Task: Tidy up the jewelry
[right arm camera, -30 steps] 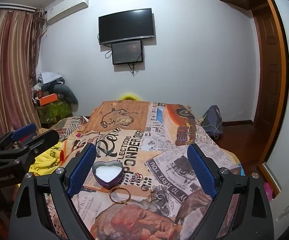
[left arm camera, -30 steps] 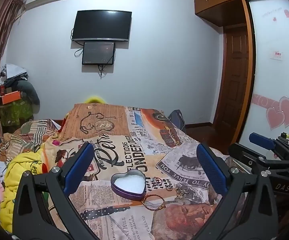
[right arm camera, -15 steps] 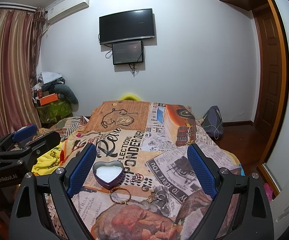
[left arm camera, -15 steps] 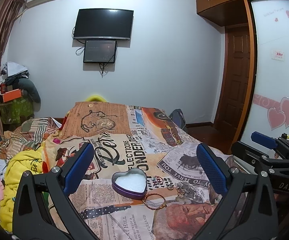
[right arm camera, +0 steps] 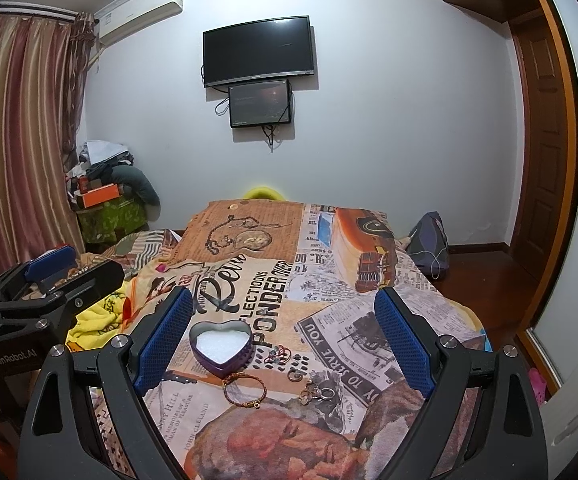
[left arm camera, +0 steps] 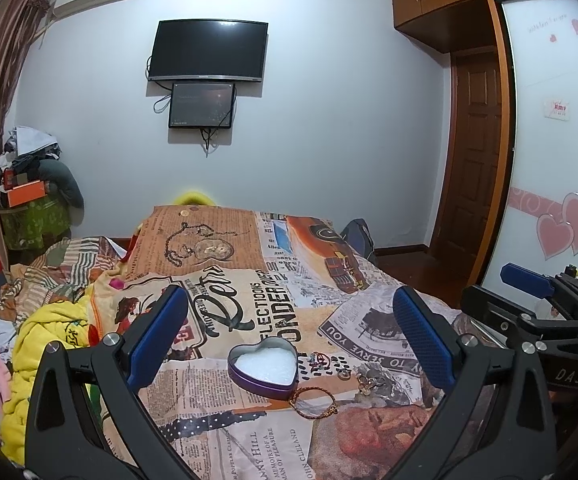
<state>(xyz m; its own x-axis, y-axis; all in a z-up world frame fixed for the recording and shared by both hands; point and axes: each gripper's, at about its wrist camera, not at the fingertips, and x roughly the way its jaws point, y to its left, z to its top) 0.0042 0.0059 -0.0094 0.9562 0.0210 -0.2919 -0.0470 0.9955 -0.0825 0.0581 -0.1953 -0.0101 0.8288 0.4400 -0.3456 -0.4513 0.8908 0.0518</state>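
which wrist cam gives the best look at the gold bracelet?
Right wrist: the gold bracelet lies unobstructed on the bedspread, full loop and clasp visible, near frame center. Left wrist also shows it whole, but slightly smaller, tucked against the heart-shaped tin.

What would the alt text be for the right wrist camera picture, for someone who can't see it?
An open purple heart-shaped tin with white lining sits on a bed's newspaper-print blanket, with a gold bracelet and small rings lying loose beside it. The right gripper hangs open above them, holding nothing.
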